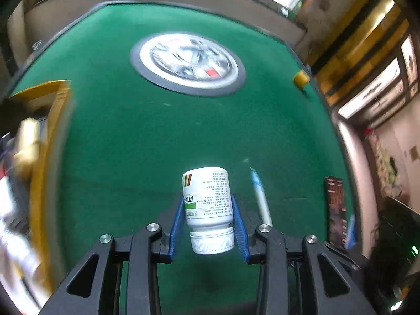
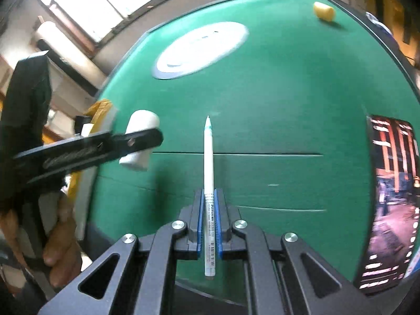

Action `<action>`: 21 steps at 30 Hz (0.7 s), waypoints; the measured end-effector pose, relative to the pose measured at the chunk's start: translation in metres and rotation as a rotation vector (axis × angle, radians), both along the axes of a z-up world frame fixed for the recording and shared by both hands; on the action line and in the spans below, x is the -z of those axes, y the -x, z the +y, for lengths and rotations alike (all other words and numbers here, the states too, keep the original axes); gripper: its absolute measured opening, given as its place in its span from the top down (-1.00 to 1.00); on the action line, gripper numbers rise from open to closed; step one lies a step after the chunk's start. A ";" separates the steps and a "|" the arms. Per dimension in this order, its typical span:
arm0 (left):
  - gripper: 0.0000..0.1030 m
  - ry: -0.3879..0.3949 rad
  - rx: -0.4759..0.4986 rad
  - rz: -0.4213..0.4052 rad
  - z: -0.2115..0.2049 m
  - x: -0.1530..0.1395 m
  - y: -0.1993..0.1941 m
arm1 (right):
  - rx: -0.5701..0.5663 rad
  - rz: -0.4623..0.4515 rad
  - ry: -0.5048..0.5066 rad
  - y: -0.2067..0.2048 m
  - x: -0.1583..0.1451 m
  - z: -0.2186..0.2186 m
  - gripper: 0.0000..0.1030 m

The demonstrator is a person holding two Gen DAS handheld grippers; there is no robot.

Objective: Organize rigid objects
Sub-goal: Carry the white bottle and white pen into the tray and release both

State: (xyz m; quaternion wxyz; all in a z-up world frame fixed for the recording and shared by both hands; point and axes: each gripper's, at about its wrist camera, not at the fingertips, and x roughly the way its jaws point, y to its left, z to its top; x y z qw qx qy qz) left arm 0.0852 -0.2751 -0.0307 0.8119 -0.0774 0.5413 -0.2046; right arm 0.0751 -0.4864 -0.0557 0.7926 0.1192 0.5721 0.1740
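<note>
1. The left gripper clamps a white pill bottle, low centre of frame, above the green desk.
2. The right gripper clamps a white pen, low centre.

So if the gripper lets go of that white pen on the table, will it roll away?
Probably a little. The white pen looks round and smooth, so it could roll sideways, though the green felt table should slow it. It looks stiff and straight, so it likely won't bend. The right gripper pinches only its thin barrel, so it might slip or swivel if bumped.
</note>
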 end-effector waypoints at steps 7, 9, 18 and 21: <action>0.30 0.043 -0.153 -0.031 0.105 -0.034 0.042 | -0.163 -0.070 -0.128 0.015 -0.037 0.077 0.86; 0.30 0.045 -0.204 -0.031 0.136 -0.033 0.049 | -0.204 -0.077 -0.148 0.005 -0.040 0.095 0.86; 0.30 0.058 -0.396 -0.004 0.221 -0.017 0.043 | -0.348 -0.077 -0.142 -0.009 -0.048 0.184 0.86; 0.30 0.061 -0.396 0.017 0.231 -0.008 0.040 | -0.368 -0.060 -0.134 -0.017 -0.042 0.205 0.86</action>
